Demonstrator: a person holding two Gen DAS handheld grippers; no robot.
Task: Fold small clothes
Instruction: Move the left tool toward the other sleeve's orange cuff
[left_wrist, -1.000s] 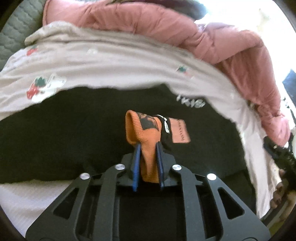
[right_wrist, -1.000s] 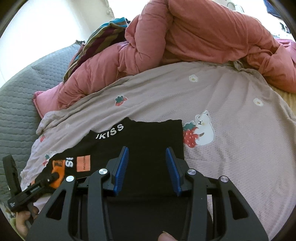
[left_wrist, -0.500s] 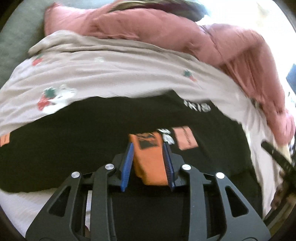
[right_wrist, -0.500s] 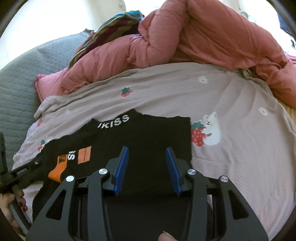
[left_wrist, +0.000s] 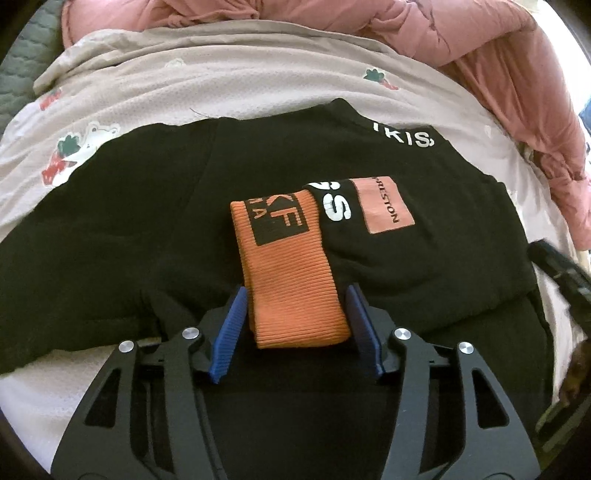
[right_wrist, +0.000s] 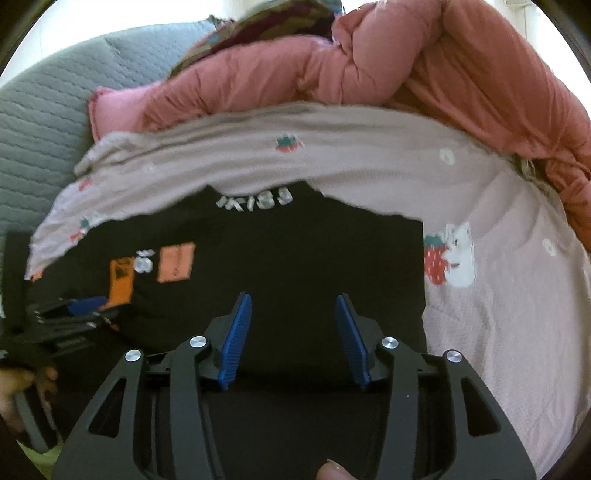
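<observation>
A black top (left_wrist: 147, 229) (right_wrist: 295, 258) with white lettering lies spread on the bed sheet (left_wrist: 221, 81). Its sleeve, ending in an orange ribbed cuff (left_wrist: 291, 280) (right_wrist: 120, 282), is folded inward and lies flat on the body. My left gripper (left_wrist: 295, 299) straddles the cuff; its jaws are opening and the blue pads stand clear of the cuff's sides. My right gripper (right_wrist: 293, 306) hovers over the top's right half, its jaws opening with only flat black cloth below them. The left gripper (right_wrist: 81, 306) shows at the left edge of the right wrist view.
A pink quilt (left_wrist: 480, 48) (right_wrist: 406, 62) is heaped along the far side of the bed. A grey quilted cushion (right_wrist: 44, 122) stands at the left, with striped cloth (right_wrist: 258, 26) behind the quilt. The sheet carries strawberry and bear prints (right_wrist: 450, 258).
The left gripper went from shut on the orange cuff to open, sinking a little; the cuff now lies flat on the top. The right gripper moved in lower over the top.
</observation>
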